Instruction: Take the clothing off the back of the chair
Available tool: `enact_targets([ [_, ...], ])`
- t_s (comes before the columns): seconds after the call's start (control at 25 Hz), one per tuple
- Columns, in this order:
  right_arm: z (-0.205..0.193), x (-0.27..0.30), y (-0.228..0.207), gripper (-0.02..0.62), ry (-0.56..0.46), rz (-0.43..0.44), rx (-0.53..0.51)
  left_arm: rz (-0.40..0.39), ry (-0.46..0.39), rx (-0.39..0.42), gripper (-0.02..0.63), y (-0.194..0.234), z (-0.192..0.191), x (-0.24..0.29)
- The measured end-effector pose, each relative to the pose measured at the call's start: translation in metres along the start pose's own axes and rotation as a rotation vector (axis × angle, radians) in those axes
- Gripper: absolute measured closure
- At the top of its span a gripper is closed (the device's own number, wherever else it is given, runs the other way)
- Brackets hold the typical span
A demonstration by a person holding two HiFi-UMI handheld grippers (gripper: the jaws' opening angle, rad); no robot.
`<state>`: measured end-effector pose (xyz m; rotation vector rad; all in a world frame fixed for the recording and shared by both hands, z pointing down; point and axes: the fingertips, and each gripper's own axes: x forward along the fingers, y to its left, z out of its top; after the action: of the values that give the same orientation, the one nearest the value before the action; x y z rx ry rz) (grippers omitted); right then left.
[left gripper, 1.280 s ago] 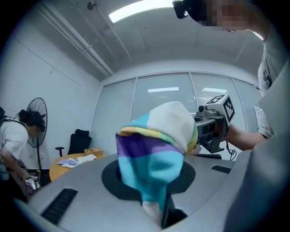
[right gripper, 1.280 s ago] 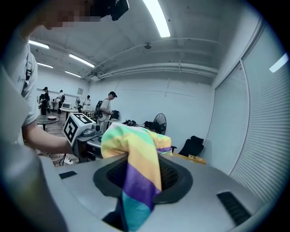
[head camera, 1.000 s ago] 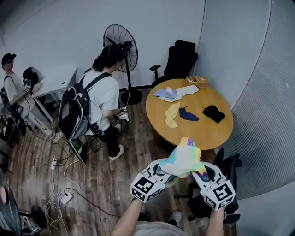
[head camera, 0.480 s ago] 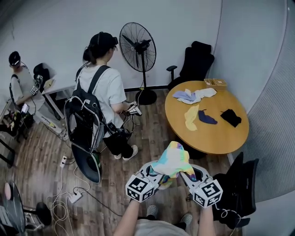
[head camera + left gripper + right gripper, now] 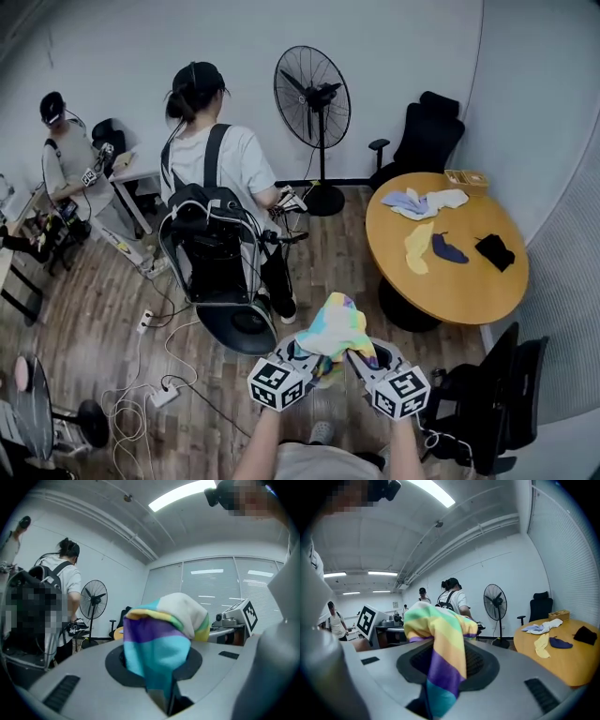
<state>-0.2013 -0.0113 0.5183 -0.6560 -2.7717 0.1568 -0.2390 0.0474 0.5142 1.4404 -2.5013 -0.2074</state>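
Head view: rainbow-striped garment (image 5: 337, 326) aloft

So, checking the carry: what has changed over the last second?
The view swung left: the round table slid toward the right edge, and the person with the backpack now stands nearer, ahead. Unchanged: the left gripper and right gripper stay shut on the rainbow garment, carried between them.

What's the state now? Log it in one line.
left claw: shut on striped garment | right claw: shut on striped garment | garment: held up, clear of black chair
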Motion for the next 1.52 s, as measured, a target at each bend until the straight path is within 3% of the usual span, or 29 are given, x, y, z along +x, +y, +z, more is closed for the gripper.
enact_targets([
  [0.12,0.0,0.022,0.02,0.462,-0.001,0.045,-0.009,0.043,-0.02,-0.03,0.511,0.019,0.002,-0.017],
  [0.28,-0.01,0.042,0.032,0.462,0.003,0.085,-0.003,0.09,0.001,-0.012,0.511,0.038,-0.005,-0.032],
  [0.6,-0.055,0.062,0.046,0.457,0.083,0.104,-0.047,0.181,0.084,-0.024,0.511,0.062,-0.053,-0.056],
  [1.08,-0.108,0.066,0.056,0.457,0.144,0.079,-0.034,0.223,0.172,-0.056,0.511,0.072,-0.11,-0.073],
  [1.52,-0.124,0.07,0.065,0.457,0.169,0.128,-0.032,0.255,0.2,-0.053,0.511,0.074,-0.126,-0.087],
])
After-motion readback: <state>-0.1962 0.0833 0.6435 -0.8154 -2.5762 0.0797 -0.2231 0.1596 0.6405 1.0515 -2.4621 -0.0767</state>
